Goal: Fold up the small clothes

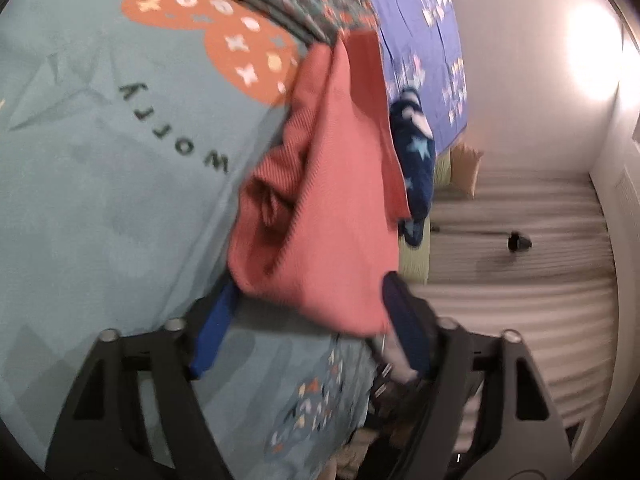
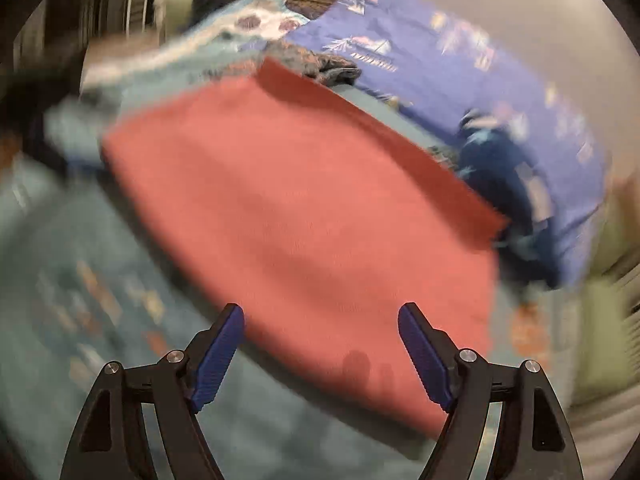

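While our left gripper [image 1: 308, 332] pinches the bunched coral ribbed garment [image 1: 320, 216] above the teal patterned bedspread [image 1: 100, 184], our right gripper [image 2: 320, 354] gapes empty near it; a hasty swing could undo the fold.

Home bedroom: bed w/ teal printed blanket [image 1: 100, 200] and purple sheet [image 1: 420, 40], small clothes on top; striped carpet [image 1: 520, 280], plain wall [image 1: 520, 60].

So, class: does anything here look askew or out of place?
Yes. The coral garment is not flat: in the left wrist view it looks bunched and creased. A navy star-print item lies crumpled at the bed's edge.
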`<state>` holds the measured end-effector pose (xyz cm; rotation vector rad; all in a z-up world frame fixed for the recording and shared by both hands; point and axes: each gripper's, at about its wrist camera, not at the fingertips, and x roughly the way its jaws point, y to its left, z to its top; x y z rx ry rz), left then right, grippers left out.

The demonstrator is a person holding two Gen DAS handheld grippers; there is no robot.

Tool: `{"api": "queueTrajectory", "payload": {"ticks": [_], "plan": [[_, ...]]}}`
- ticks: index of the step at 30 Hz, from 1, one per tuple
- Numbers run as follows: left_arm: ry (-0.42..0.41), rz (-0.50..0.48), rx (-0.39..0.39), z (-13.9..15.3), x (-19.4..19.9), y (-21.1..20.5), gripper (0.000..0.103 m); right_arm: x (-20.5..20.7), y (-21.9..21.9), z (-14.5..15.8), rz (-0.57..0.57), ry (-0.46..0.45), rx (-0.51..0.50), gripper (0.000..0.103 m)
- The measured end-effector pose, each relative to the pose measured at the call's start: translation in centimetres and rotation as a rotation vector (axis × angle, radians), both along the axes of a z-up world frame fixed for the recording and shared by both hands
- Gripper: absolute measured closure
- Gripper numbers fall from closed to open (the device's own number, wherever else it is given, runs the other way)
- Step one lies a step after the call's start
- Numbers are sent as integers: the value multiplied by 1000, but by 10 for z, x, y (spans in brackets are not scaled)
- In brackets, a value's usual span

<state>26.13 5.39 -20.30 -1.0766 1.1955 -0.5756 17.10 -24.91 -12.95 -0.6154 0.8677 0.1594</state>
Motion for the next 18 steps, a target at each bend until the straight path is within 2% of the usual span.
{"api": "queueTrajectory", "payload": {"ticks": [2,4,7,8,9,11,14,16,18], "plan": [[-1,22,51,-1,3,-3,63,-15,0,-19,10,-15,-79,20],[2,27,81,-4,2,-7,73,-25,0,-31,15,-44,-140,20],[-1,46,105,-6,-3,-3,92,-24,1,-31,-17,-118,-147,25],[-5,58,111,-5,-4,-1,93,-18,4,-34,-27,-132,-163,46],[-8,70,112,-5,-4,2,93,-16,3,-38,-32,-130,-190,72],[-8,91,127,-4,-6,10,94,-3,-2,-47,-51,-79,-211,88],[-24,100,151,0,-11,20,93,-5,-14,-48,-75,-61,-174,90],[-5,97,123,-1,-12,26,93,-8,-21,-45,-90,-50,-144,90],[15,96,111,-1,-12,29,89,-15,-24,-41,-97,-47,-105,85]]}}
